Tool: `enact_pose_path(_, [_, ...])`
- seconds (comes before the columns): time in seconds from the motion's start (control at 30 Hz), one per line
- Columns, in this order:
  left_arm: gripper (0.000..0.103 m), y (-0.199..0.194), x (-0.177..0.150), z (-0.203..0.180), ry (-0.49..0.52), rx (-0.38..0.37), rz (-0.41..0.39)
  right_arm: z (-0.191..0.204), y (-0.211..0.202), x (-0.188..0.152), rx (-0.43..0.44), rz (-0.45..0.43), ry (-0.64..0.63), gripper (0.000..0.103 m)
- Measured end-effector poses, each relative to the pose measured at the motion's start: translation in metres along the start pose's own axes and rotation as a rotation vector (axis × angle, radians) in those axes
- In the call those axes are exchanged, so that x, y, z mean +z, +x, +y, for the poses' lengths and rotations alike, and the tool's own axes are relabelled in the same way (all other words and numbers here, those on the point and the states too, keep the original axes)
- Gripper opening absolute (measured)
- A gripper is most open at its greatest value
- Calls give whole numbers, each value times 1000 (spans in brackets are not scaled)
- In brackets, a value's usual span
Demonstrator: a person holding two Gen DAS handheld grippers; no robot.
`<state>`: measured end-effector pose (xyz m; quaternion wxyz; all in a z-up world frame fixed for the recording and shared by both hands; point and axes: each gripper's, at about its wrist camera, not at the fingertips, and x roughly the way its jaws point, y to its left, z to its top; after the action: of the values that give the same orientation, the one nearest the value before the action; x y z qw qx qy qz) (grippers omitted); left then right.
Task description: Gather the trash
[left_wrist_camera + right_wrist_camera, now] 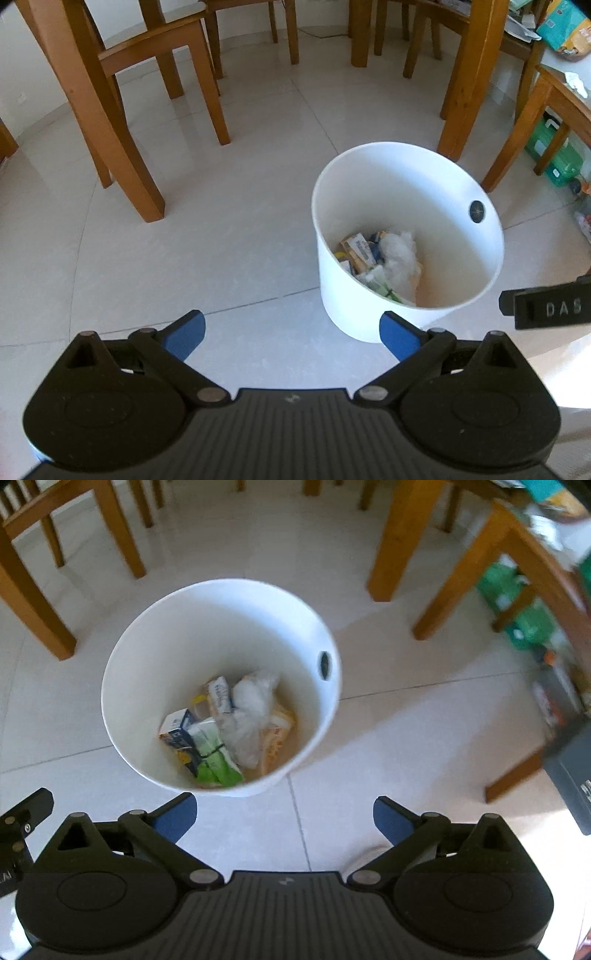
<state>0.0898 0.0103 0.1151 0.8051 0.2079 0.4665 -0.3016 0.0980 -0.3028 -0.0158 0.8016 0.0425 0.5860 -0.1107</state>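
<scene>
A white round bin [343, 291] stands on the tiled floor, right of centre in the left wrist view and upper centre in the right wrist view [122, 686]. Inside lie several pieces of trash: a crumpled white plastic bag [251, 709], a green packet [218, 760], a blue-and-white carton [177, 731] and yellow wrappers [358, 251]. My left gripper [291, 338] is open and empty, above the floor just left of the bin. My right gripper [284, 818] is open and empty, held above the bin's near rim. The right gripper's black side [546, 308] shows at the left view's right edge.
Wooden chairs [122, 74] and table legs [472, 74] ring the bin at the back and left. A wooden stool or low table [517, 572] stands to the right, with green boxes [524, 616] under it. A dark box [569, 771] sits at the far right.
</scene>
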Motion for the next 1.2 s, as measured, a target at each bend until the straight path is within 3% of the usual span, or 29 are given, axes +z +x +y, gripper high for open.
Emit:
enact_pose_path(0.17, [100,-11,-4,-7,-22,11,25,-7,-25,-25,11,-46,41,103])
enact_pose_path(0.63, [100,-26,-3,-24,-15,59,17,-26,-25,-33,147,25,98,103])
enact_pose_path(1.2, [100,-25,-1,-28,-16,48,20,-32,-30,-30,153,3,111,103])
